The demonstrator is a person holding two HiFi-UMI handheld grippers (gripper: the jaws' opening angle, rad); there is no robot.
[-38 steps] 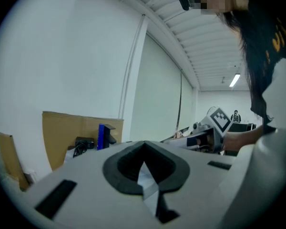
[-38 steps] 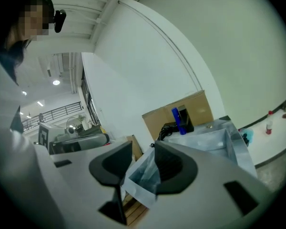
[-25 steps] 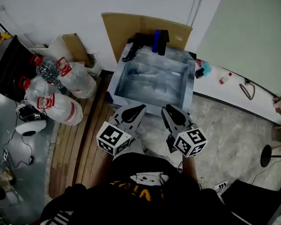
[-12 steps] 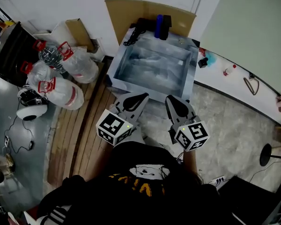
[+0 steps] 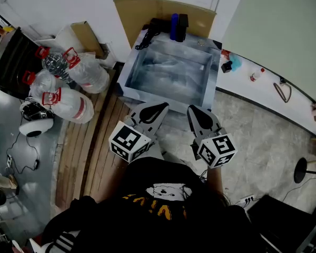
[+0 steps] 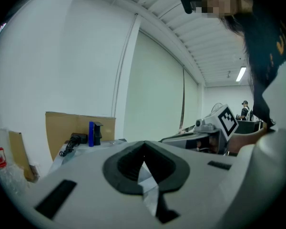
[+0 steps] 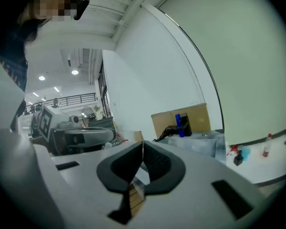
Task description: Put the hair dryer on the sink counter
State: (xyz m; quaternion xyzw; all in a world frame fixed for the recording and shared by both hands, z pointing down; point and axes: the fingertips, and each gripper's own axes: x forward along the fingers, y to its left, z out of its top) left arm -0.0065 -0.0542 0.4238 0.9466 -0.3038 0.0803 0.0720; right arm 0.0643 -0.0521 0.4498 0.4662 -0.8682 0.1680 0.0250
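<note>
left gripper (image 5: 161,107) jaws together, nothing held, right gripper (image 5: 191,110) jaws just closed tip to tip, nothing between them, both side by side, a gap between, pointing forward, roughly parallel

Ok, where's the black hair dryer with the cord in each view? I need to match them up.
Head view: the hair dryer is at top centre, on the far left corner of the sink.
Left gripper view: left of centre, cord trailing left.
Right gripper view: right of centre, small.
Shared landmark: the upright blue container just right of it, in front of the cardboard sheet, shows in all three.
</note>
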